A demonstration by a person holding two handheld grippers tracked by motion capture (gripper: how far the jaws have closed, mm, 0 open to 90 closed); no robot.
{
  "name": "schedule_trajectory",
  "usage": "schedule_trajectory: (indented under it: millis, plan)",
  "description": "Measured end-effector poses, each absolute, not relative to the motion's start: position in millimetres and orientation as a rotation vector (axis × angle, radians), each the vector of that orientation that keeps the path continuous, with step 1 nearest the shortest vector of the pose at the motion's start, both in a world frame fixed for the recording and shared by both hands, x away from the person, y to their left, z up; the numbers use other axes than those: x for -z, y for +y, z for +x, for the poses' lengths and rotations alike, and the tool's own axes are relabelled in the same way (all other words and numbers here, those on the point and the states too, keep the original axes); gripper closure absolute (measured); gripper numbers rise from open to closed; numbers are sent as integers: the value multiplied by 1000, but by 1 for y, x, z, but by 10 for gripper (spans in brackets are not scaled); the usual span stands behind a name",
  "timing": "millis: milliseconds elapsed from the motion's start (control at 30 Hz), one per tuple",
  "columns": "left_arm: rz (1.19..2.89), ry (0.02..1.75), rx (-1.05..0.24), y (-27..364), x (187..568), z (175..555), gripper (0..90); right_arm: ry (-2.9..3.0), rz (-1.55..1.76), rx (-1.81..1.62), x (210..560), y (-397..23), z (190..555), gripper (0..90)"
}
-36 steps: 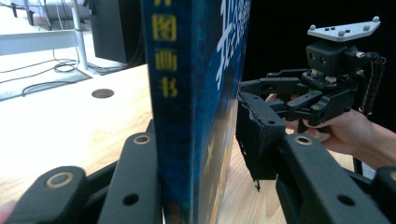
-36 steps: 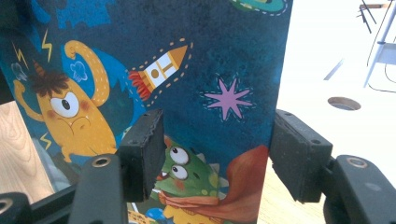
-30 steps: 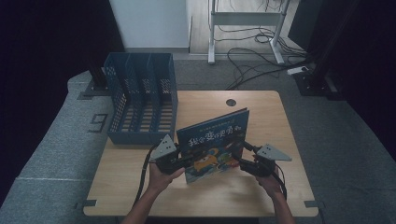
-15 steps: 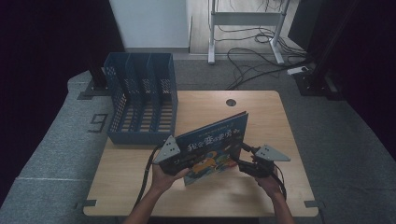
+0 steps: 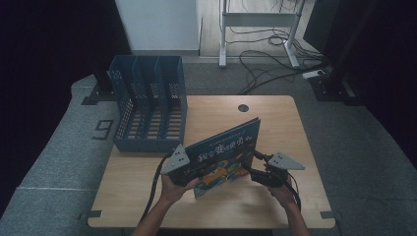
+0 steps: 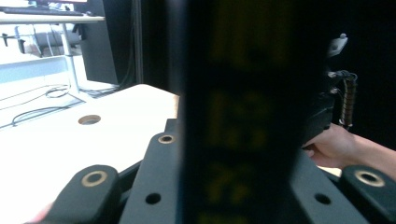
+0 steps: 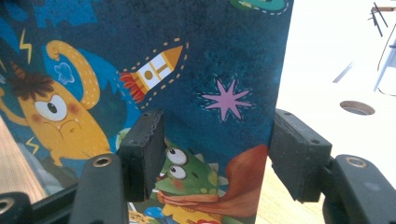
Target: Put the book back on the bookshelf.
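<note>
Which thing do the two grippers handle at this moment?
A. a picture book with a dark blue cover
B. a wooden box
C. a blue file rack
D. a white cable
A: the picture book stands tilted on the table between the left gripper and the right gripper; the file rack stands apart.

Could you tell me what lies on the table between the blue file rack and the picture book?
Nothing: in the high view only bare wooden table lies between the blue file rack and the picture book.
</note>
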State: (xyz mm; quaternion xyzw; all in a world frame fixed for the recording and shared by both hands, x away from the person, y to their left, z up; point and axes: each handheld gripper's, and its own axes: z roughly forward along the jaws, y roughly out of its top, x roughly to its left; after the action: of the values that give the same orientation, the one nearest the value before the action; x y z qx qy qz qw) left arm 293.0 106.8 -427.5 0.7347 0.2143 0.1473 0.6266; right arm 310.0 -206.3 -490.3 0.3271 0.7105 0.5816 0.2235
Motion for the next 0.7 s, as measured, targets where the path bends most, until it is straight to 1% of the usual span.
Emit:
schedule_trajectory:
  millis: [167, 700]
  plan:
    - [1691, 459, -338, 105, 428, 289, 815, 1964, 909, -1604, 491, -207, 311, 375]
    - [1661, 495, -339, 109, 428, 289, 823, 1972, 919, -1602, 491, -208, 311, 352]
